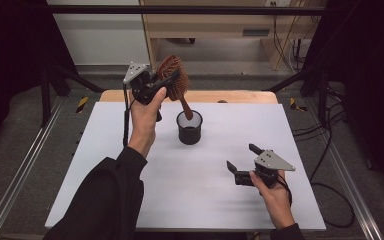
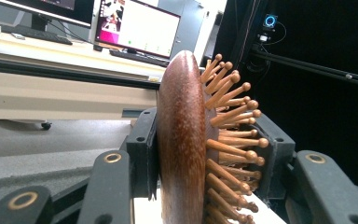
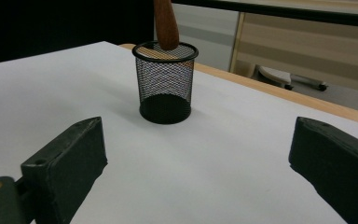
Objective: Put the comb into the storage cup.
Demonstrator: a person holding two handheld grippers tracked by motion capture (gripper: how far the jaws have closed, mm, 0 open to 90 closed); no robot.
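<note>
My left gripper (image 1: pixel 172 79) is raised above the back of the white table (image 1: pixel 205 200) and shut on the head of a brown wooden hairbrush (image 1: pixel 169 64). In the left gripper view the brush head (image 2: pixel 182 140) stands edge-on between the pads, with its wooden bristles pointing right. The handle (image 3: pixel 166 23) slants down, and its end sits just inside the rim of a black mesh cup (image 1: pixel 189 131), which stands upright (image 3: pixel 164 84). My right gripper (image 1: pixel 242 156) rests low at the table's front right, open (image 3: pixel 200 154), with nothing between its jaws. It faces the cup.
The table's wooden edge (image 1: pixel 230 96) shows behind the white top. Black frame bars (image 1: pixel 300 75) slant down at both back corners. Cables (image 1: pixel 325 150) lie on the floor to the right. A desk with monitors (image 2: pixel 140 28) stands beyond.
</note>
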